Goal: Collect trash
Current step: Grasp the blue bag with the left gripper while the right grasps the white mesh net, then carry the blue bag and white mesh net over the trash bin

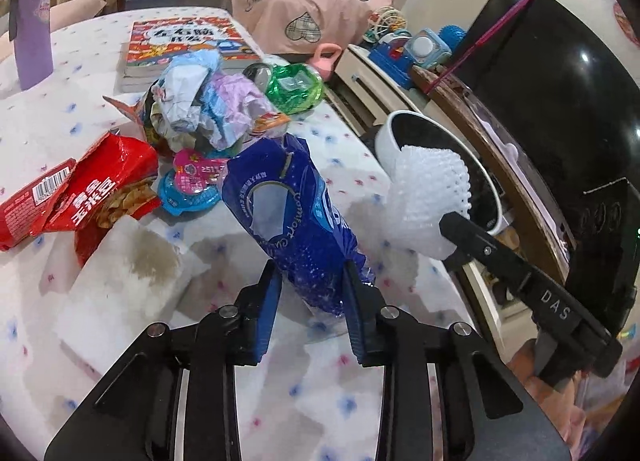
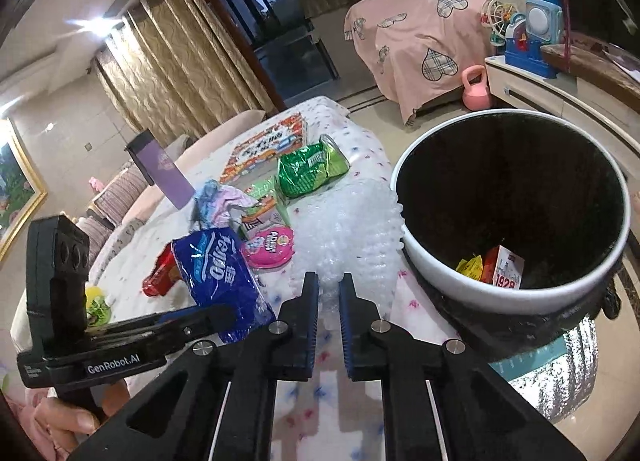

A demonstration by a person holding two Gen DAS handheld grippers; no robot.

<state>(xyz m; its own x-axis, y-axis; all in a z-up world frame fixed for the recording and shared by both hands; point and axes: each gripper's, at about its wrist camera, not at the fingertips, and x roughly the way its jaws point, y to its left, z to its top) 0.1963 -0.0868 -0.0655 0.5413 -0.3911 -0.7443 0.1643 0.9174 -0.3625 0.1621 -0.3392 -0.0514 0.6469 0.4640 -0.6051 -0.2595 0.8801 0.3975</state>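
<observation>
My left gripper (image 1: 310,273) is shut on a blue plastic tissue wrapper (image 1: 288,205) and holds it above the table; the wrapper also shows in the right wrist view (image 2: 220,273). My right gripper (image 2: 329,285) is shut on a white foam fruit net (image 2: 352,229), held next to the rim of the white trash bin (image 2: 440,281). The net (image 1: 428,197) and bin (image 1: 384,141) also show in the left wrist view. The bin holds a few wrappers (image 2: 492,265). More trash lies on the table: a red snack bag (image 1: 92,189), crumpled paper (image 1: 200,101), a green wrapper (image 1: 294,87), a pink lid (image 2: 270,247).
The table has a white cloth with small flowers (image 1: 120,301). A book (image 1: 180,45) lies at its far side, a purple box (image 2: 160,169) stands near it. A white cabinet with toys (image 2: 532,77) and a dark TV (image 1: 560,101) stand on the right. A stained paper towel (image 1: 132,261) lies on the cloth.
</observation>
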